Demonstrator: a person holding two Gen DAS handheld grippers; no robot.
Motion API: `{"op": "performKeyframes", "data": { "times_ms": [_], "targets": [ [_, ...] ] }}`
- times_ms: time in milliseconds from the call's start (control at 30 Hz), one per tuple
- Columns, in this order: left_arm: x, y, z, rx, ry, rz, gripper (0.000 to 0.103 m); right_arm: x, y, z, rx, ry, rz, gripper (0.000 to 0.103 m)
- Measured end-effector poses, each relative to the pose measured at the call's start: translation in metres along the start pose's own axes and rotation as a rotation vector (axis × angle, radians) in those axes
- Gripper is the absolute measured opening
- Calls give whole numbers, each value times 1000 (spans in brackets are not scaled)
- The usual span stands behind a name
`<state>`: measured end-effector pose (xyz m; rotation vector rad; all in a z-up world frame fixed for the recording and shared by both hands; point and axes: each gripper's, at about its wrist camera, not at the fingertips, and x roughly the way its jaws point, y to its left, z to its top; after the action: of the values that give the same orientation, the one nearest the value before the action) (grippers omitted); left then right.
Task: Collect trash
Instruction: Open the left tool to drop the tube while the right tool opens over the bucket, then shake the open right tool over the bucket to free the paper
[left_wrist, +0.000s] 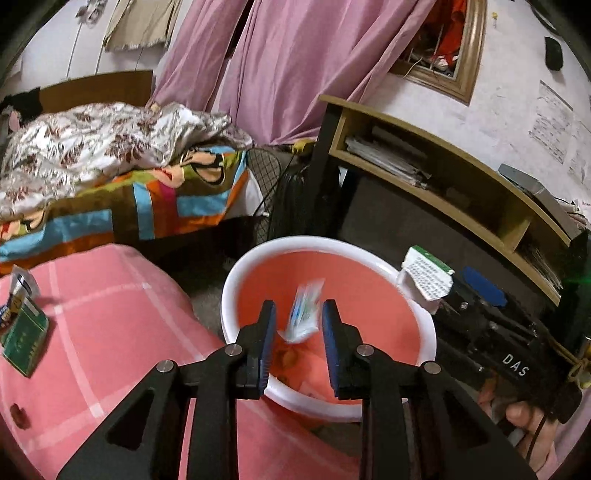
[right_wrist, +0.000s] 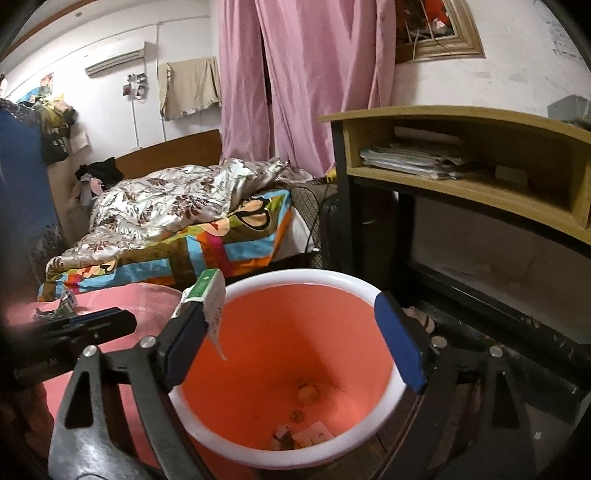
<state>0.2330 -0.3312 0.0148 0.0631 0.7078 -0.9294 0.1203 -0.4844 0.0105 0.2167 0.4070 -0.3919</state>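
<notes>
A salmon-pink bin with a white rim (left_wrist: 236, 273) (right_wrist: 384, 398) stands on the floor beside a pink checked bedcover. My left gripper (left_wrist: 298, 317) is open above the bin, and a blurred white-and-blue wrapper (left_wrist: 304, 314) hangs in the air between its pads over the bin. My right gripper (right_wrist: 291, 325) is open wide over the bin; a white-and-green paper packet (right_wrist: 208, 295) clings to its left finger, also showing in the left wrist view (left_wrist: 428, 277). Scraps of trash (right_wrist: 306, 432) lie at the bin's bottom. A green packet (left_wrist: 26, 336) and a small wrapper (left_wrist: 22, 284) lie on the bedcover.
A pink checked bedcover (left_wrist: 110, 325) lies left of the bin. A bed with a colourful blanket (left_wrist: 147, 199) is behind it. A wooden desk with a shelf of papers (right_wrist: 461, 158) stands right. A black fan (left_wrist: 280, 195) stands between bed and desk. Pink curtains hang behind.
</notes>
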Motion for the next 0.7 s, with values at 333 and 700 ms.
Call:
{"op": "performKeyframes", "data": {
  "times_ms": [333, 700],
  "targets": [
    [0, 10, -10, -38, 19, 31, 36, 12, -2, -13, -86, 88, -78, 86],
    [-43, 25, -20, -99, -125, 154, 83, 2, -3, -19, -74, 87, -57, 86]
  ]
}}
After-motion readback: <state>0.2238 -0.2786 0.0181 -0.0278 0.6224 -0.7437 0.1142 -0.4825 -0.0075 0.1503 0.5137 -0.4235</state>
